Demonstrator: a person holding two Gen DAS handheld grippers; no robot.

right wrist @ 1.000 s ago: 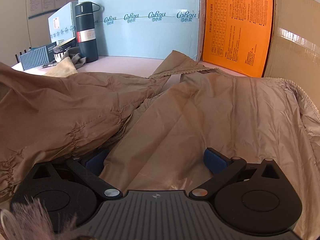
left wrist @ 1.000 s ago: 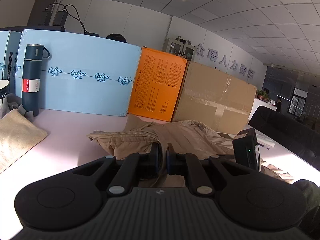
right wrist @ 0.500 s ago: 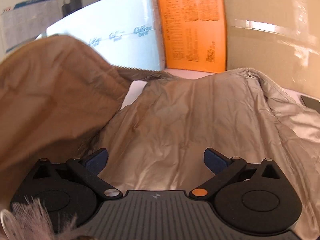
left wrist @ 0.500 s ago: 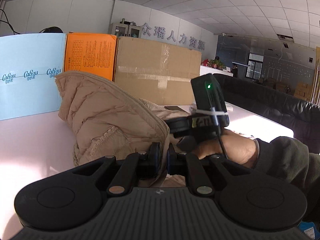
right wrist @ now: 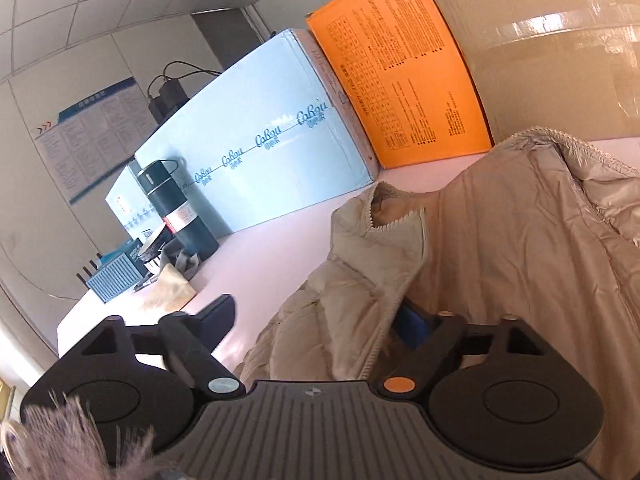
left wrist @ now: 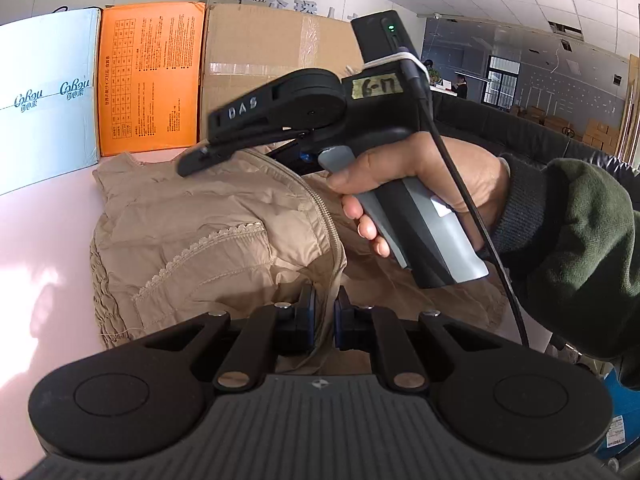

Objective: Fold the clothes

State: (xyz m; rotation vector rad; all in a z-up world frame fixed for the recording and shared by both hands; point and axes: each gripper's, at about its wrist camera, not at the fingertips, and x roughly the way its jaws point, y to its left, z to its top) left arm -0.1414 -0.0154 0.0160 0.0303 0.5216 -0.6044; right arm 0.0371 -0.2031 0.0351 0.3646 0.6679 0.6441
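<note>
A tan quilted jacket (left wrist: 200,232) lies on the pale pink table (left wrist: 40,264), its front panel with lace trim folded over. My left gripper (left wrist: 324,316) is shut on the zipper edge near the hem. In the left wrist view a hand (left wrist: 420,176) holds my right gripper (left wrist: 240,148) over the jacket's far edge. In the right wrist view the right gripper (right wrist: 316,320) is open and tilted. The jacket (right wrist: 500,248) bulges between its fingers, and its blue right pad (right wrist: 412,320) lies against the shiny lining.
A light blue box (left wrist: 44,96), an orange box (left wrist: 148,76) and a cardboard box (left wrist: 272,56) wall the table's far side. At the left end stand a dark thermos (right wrist: 180,208), a folded beige cloth (right wrist: 168,288) and a small blue device (right wrist: 116,276). A black sofa (left wrist: 520,136) is at the right.
My left gripper has carried the jacket's zipper edge across and lower, so the panel now lies flatter. The right gripper has tilted and come to the jacket's edge, still open.
</note>
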